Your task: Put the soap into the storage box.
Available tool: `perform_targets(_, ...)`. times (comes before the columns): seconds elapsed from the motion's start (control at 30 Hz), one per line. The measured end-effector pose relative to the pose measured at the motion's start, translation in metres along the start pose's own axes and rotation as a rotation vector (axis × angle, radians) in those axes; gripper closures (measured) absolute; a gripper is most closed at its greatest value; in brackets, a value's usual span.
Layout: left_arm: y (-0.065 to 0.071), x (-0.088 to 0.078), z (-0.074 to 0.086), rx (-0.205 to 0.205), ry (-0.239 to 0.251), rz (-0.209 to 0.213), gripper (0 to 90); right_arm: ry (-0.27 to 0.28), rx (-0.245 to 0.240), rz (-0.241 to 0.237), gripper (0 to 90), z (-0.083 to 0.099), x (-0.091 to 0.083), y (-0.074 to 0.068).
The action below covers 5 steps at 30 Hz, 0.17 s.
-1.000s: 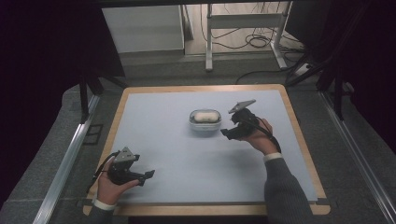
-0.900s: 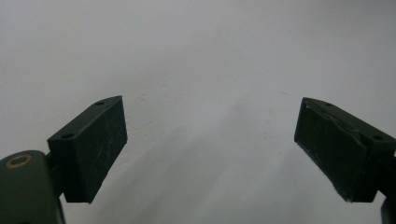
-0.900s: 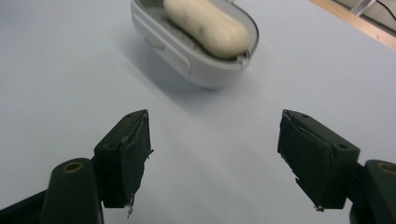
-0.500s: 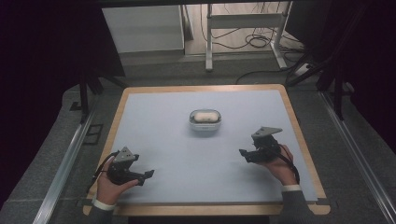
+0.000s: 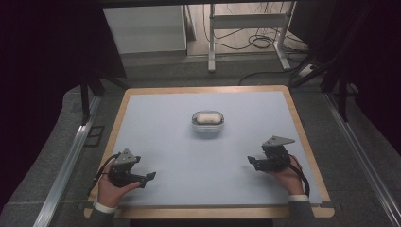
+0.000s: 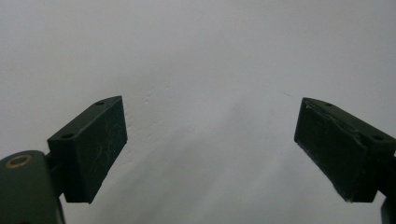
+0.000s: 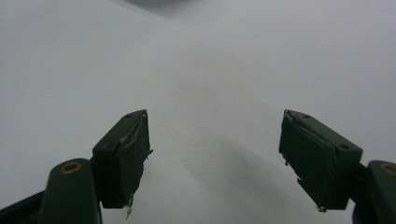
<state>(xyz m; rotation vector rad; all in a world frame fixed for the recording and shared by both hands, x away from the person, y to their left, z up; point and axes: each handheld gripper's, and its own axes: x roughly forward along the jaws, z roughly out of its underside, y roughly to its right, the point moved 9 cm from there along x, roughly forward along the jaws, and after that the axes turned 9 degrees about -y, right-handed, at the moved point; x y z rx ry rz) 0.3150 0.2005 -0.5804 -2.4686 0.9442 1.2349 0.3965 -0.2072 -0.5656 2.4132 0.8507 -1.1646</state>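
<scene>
Pale blue table (image 5: 179,142), wood-edged; small white oval container (image 5: 207,121) with clear rim sits mid-surface toward far edge, long axis left-right; left gripper (image 5: 147,177) near-left corner, right gripper (image 5: 252,162) near-right, both jaws spread, empty.

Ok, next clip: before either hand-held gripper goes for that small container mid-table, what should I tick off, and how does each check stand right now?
1. Left hand-held gripper open with nothing between its jaws: ok, the left gripper view shows them wide apart over bare surface.
2. Right hand-held gripper open with nothing held: ok.
3. Small clear rounded container with a pale lid sitting flat and apart from both grippers: ok.
4. Pale blue table mat free of things between grippers and container: ok.
5. Lid seated properly: cannot tell, too small.
6. What is inside the container: cannot tell.
</scene>
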Motion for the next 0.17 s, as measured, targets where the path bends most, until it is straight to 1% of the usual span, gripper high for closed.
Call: perform_targets(0.17, 0.0005, 0.0009, -0.0002, 0.002, 0.0, 0.001, 9.9, -0.006, 0.002, 0.013, 23.7, 0.0026, 0.0009, 0.0003)
